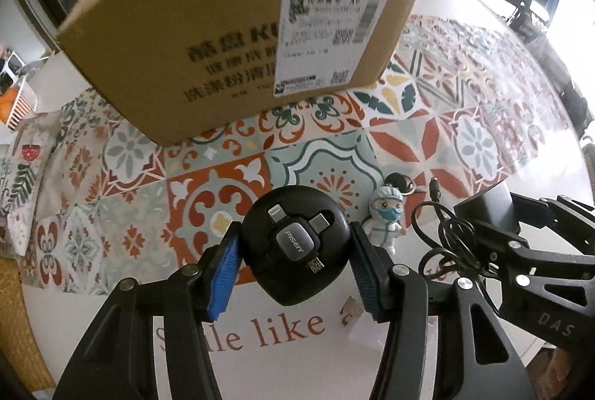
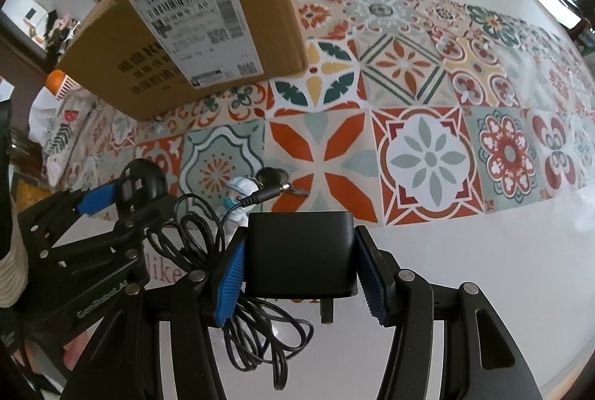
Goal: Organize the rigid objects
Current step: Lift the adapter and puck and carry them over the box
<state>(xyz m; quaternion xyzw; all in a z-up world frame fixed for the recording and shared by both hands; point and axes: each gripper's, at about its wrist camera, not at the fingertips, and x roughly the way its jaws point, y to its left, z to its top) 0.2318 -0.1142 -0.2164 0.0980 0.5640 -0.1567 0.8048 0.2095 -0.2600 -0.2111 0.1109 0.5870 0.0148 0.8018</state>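
Observation:
My left gripper [image 1: 295, 251] is shut on a round black PISEN cable reel [image 1: 295, 242] with several plug tips on its face, held above the table. My right gripper [image 2: 301, 262] is shut on a black power adapter [image 2: 301, 251]; its black cord [image 2: 256, 325] hangs coiled to the left and its barrel plug [image 2: 266, 195] sticks out ahead. The right gripper with the adapter [image 1: 491, 210] also shows at the right of the left wrist view. A small figurine keychain in a white suit and blue mask [image 1: 386, 217] lies on the table between both grippers.
A large cardboard box [image 1: 230, 39] with a shipping label stands ahead on the patterned tablecloth [image 2: 427, 158], and shows at upper left in the right wrist view [image 2: 193, 28]. A small metal clip [image 1: 351, 309] lies under the left gripper. The white table edge [image 2: 520, 288] runs to the right.

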